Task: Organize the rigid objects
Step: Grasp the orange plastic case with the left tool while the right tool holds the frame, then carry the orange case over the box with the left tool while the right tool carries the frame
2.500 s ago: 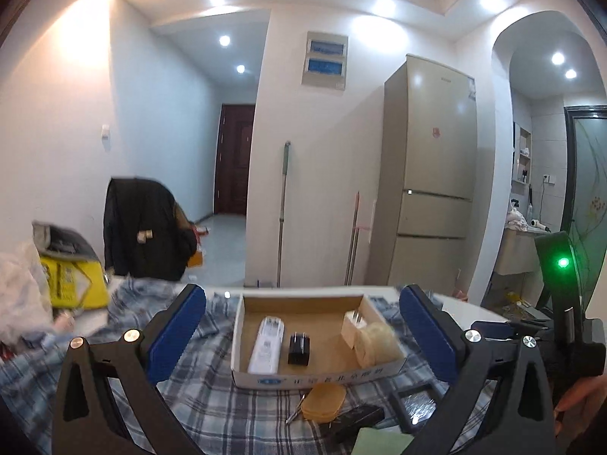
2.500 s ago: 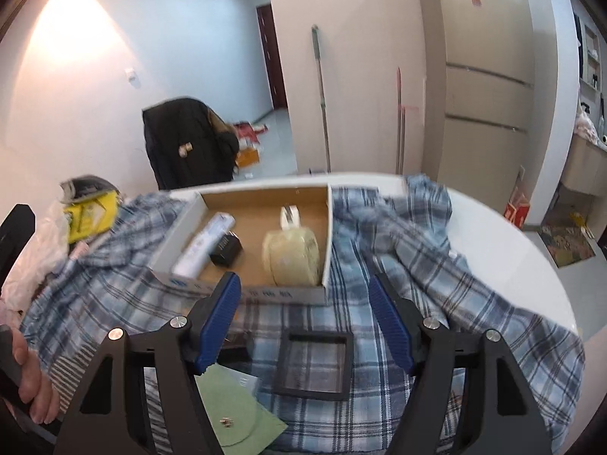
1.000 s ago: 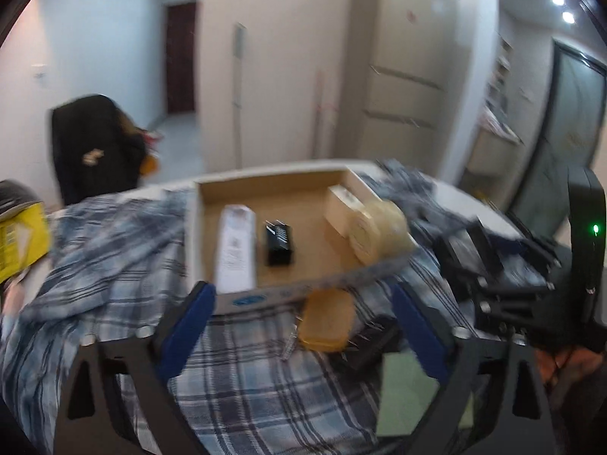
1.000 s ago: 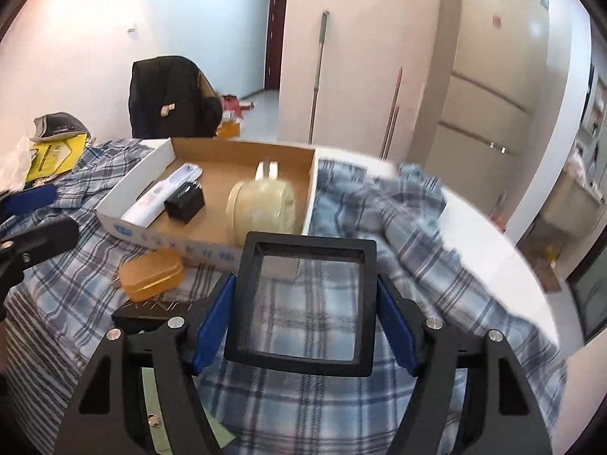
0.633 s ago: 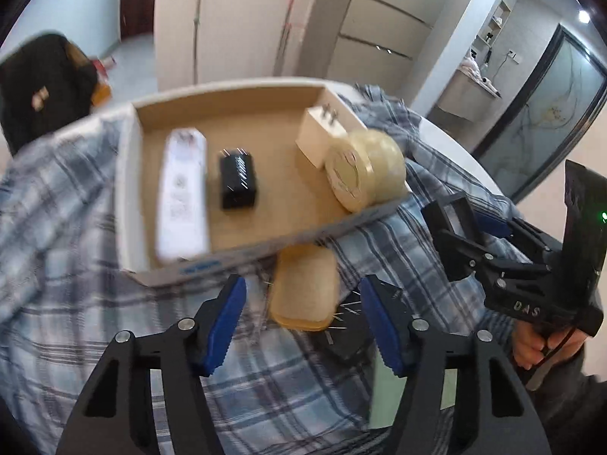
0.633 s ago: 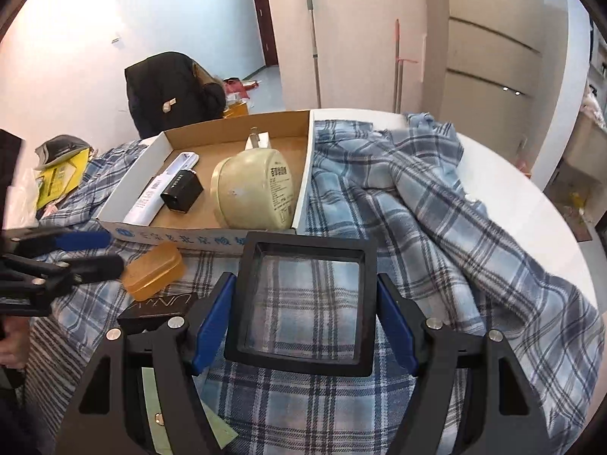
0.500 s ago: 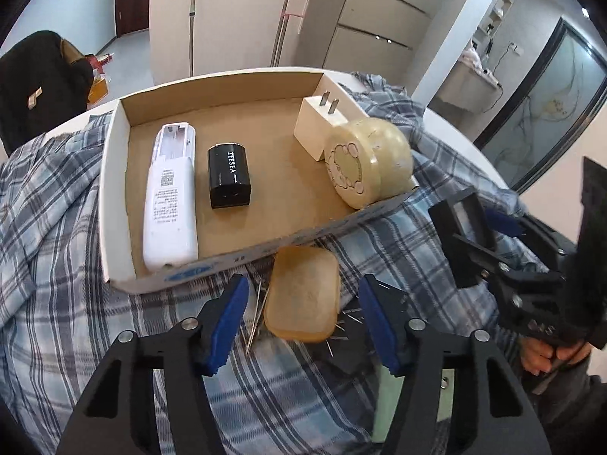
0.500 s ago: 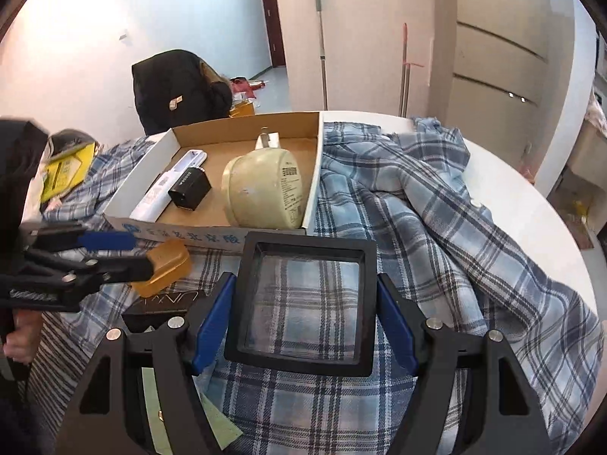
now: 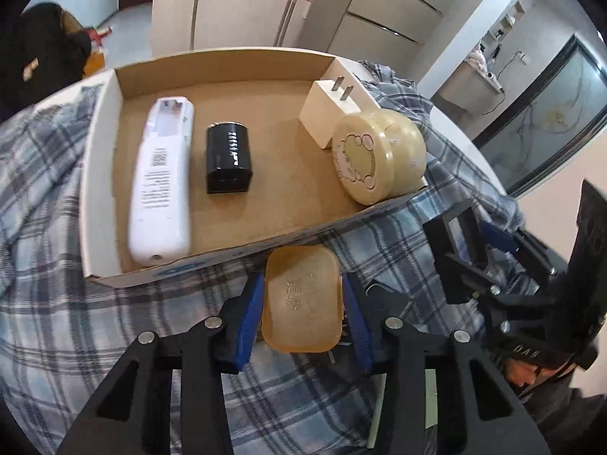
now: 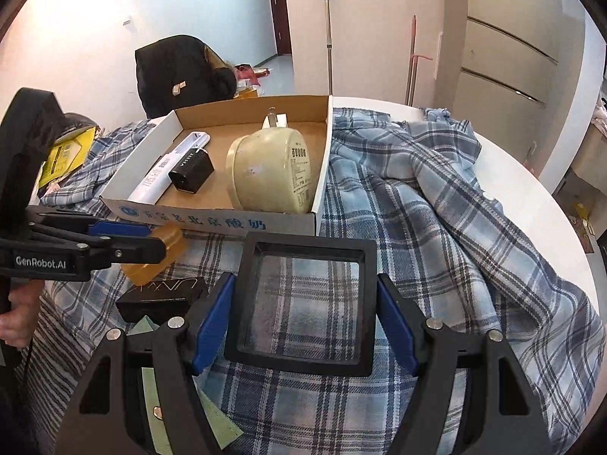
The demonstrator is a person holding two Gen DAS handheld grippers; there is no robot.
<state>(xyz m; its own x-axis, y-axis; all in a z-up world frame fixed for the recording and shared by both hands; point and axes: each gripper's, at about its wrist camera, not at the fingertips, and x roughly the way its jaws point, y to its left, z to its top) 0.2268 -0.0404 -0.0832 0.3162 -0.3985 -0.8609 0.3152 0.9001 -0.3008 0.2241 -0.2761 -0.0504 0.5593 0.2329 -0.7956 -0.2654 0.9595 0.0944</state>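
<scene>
Nearest my left camera, my left gripper [image 9: 301,299] has just been closing and its blue pads [image 9: 248,313] now sit against both long sides of the amber box [image 9: 301,297], which lies on the plaid cloth [image 9: 95,326] just in front of the cardboard tray [image 9: 98,174]; I read that as clamped on the box. Under the box I can make out part of a black box [image 10: 163,297] and a pale green card [image 10: 212,417], both flat on the cloth.

Close to my right camera, my right gripper [image 10: 303,318] is pinched on the black square frame [image 10: 303,303], one pad on each side edge, with the plaid showing through its clear middle. From this side I see the left tool reaching in from the left edge with a hand [image 10: 17,322] on its grip.

Further out, the tray holds a white remote [image 9: 161,185] along its left wall, a black adapter [image 9: 227,163] beside it, and a cream round tin [image 9: 375,159] on its side in the right front corner, with a white plug charger [image 9: 328,113] touching it from behind. Beyond the round white table [image 10: 531,197] stand a fridge [image 10: 504,49] and a dark coat [image 10: 178,72]
</scene>
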